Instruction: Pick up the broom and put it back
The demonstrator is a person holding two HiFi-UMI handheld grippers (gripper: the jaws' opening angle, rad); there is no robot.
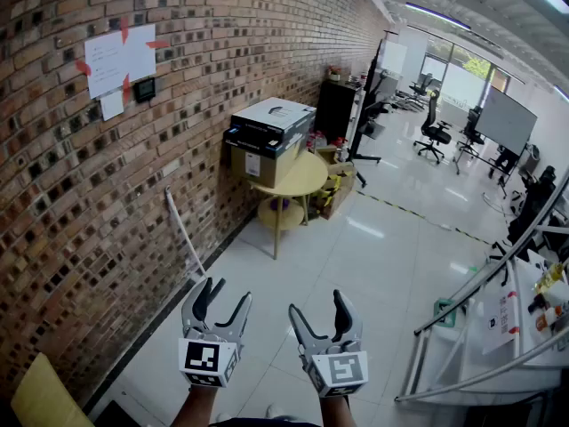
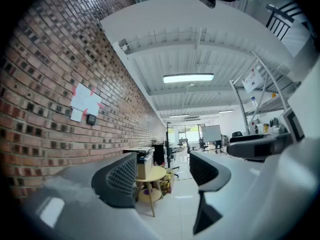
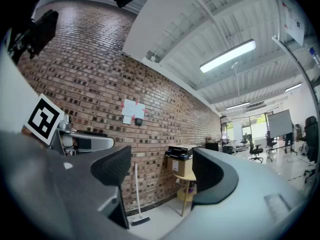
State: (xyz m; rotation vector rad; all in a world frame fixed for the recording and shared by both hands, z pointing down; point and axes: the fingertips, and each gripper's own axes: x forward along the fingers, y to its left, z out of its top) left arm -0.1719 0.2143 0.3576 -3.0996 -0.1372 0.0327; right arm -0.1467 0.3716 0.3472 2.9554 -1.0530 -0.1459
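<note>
Both grippers are held level, side by side, low over the pale tiled floor (image 1: 373,247), each in a hand at the bottom edge of the head view. The left gripper (image 1: 229,294) has its jaws apart with nothing between them; in the left gripper view we see only the distant room through the gap between its mesh pads (image 2: 121,178). The right gripper (image 1: 316,305) also has its jaws apart and holds nothing. The broom (image 1: 182,234) stands ahead of the left gripper and slightly to its left. Its pale handle leans tilted against the brick wall (image 1: 71,194), and neither gripper touches it. In the right gripper view the broom shows through the jaw gap, close to the left pad's edge. There its head rests on the floor at the foot of the wall, clear of the pads. Farther ahead of both grippers, beyond the broom along the same wall, stands a round yellow table (image 1: 308,174). It carries a cardboard box (image 1: 256,164) with a dark-sided printer box (image 1: 271,123) stacked on top. White paper sheets (image 1: 120,58) are taped to the wall above and to the left of the left gripper. An office chair (image 1: 436,132) and a whiteboard (image 1: 507,118) stand far ahead, to the right of the right gripper
</note>
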